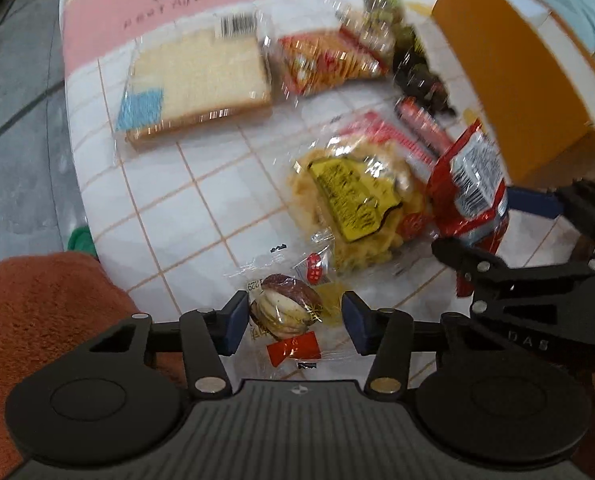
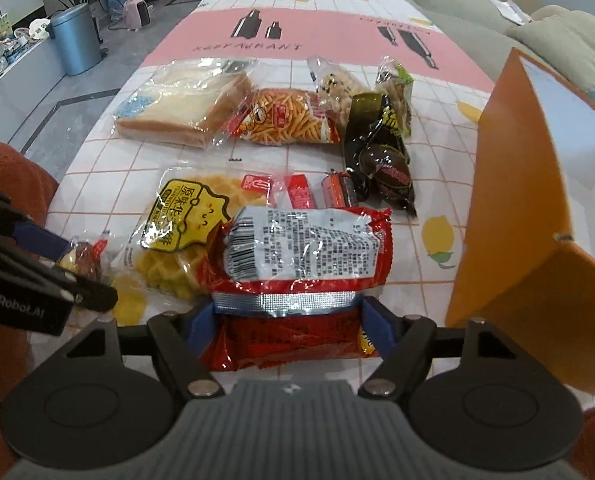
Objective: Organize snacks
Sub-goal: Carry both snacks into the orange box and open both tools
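Observation:
My right gripper (image 2: 287, 326) is shut on a red snack bag (image 2: 301, 248) with a white label and holds it above the table; the bag also shows in the left wrist view (image 1: 471, 188). My left gripper (image 1: 293, 322) is open, its pads on either side of a small wrapped date-and-nut snack (image 1: 285, 312) lying on the tablecloth. A waffle pack (image 2: 177, 232) with a yellow label lies between the two grippers. An orange box (image 2: 537, 184) stands open at the right.
Further back lie a bagged bread slice (image 2: 185, 108), a fries-snack bag (image 2: 285, 120), dark wrapped candies (image 2: 381, 156), red sausage sticks (image 2: 301, 192) and cookie packs (image 2: 337, 84). An orange towel (image 1: 41, 320) lies at the table's left edge.

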A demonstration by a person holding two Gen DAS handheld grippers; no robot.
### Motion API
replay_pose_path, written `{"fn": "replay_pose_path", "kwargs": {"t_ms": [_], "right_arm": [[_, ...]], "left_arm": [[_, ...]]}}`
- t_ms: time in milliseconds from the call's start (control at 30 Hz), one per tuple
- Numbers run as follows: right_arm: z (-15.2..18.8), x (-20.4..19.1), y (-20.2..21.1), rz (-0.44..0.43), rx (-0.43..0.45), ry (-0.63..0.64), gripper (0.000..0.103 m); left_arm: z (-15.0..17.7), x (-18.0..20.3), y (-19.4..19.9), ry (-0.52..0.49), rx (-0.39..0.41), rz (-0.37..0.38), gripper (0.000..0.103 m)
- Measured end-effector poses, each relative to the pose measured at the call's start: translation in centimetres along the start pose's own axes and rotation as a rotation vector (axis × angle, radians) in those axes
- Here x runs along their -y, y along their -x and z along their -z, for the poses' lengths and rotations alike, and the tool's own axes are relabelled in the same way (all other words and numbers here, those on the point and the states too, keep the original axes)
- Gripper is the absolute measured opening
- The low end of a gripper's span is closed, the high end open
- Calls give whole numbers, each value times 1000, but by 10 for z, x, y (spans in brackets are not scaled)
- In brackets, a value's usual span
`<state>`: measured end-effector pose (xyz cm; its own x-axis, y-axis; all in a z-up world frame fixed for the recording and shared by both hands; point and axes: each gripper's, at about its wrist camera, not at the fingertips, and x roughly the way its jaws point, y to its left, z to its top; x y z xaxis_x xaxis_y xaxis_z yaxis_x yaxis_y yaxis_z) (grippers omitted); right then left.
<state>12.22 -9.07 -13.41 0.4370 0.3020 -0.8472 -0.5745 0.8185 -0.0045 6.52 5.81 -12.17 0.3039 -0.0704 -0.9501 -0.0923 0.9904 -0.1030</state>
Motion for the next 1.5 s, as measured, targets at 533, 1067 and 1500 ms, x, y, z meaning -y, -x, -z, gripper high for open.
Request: {"fn": "replay_pose_path", "kwargs": {"t_ms": [533, 1067, 1500], "right_arm": [[-25, 13, 99, 4, 200, 117, 72], [-55, 157, 124, 157, 113, 178, 73], [-55, 222, 62, 94, -66, 229, 73]], "left_arm": [[-25, 40, 96, -66, 234, 52, 56], [-123, 174, 102, -287, 264, 223, 56], [-170, 247, 37, -459, 101, 195, 56]]}}
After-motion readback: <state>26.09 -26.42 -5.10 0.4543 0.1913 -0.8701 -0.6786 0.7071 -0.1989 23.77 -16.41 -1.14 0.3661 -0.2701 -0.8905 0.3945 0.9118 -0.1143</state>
